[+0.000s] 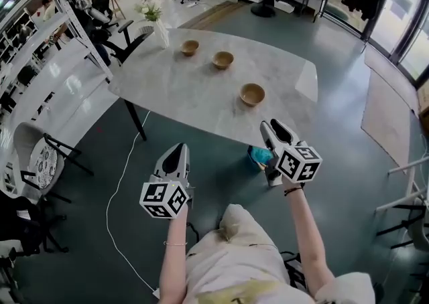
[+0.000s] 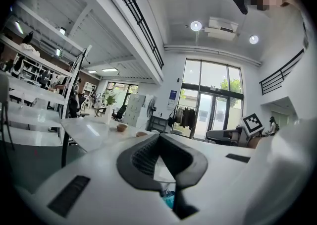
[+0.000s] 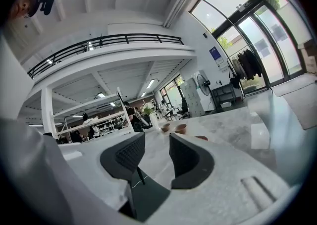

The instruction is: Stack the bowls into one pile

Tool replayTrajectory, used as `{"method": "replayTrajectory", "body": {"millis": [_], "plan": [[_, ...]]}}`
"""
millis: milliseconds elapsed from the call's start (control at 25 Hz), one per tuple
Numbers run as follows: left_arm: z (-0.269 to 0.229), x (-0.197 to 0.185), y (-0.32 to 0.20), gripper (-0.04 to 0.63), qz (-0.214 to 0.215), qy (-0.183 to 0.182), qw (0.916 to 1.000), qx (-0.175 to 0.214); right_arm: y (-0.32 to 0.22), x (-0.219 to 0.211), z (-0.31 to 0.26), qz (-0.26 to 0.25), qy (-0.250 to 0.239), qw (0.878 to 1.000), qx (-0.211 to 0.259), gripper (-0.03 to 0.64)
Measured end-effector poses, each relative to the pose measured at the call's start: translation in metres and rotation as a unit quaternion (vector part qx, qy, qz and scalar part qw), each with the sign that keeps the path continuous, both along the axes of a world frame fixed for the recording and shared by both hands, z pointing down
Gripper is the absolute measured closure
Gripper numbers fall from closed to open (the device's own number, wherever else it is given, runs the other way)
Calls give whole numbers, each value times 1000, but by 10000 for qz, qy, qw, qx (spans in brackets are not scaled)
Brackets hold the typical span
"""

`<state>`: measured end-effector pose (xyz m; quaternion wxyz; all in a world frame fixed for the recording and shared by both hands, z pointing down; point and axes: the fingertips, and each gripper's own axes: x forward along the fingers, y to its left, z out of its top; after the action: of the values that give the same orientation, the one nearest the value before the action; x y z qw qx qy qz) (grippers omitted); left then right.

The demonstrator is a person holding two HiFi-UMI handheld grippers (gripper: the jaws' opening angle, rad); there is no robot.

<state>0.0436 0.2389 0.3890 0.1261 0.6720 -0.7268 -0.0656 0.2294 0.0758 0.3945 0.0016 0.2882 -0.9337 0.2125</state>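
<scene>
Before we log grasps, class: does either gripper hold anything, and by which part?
Nothing is held: left gripper shut and empty, right gripper open, bowls untouched on the table.

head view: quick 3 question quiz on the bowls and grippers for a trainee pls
1. How many bowls stand on the table?
2. True or false: the bowls are already stacked in one pile.
3. Which gripper has its jaws apart? A left, B right, C neither.

Key
1. Three.
2. False: each stands alone, apart from the others.
3. B: the right gripper is open and empty; the left gripper is shut at its tips.
</scene>
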Motion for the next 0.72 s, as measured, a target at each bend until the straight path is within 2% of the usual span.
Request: {"method": "replayTrajectory", "body": {"millis": [280,720], "plan": [[23,-30,-42,595,155,187,9996,-131,-41,-24,18,278,56,9995,-151,477],[54,-70,-158,595,612,435,9960,-486,-136,-48,58,739,273,9945,-695,477]]}}
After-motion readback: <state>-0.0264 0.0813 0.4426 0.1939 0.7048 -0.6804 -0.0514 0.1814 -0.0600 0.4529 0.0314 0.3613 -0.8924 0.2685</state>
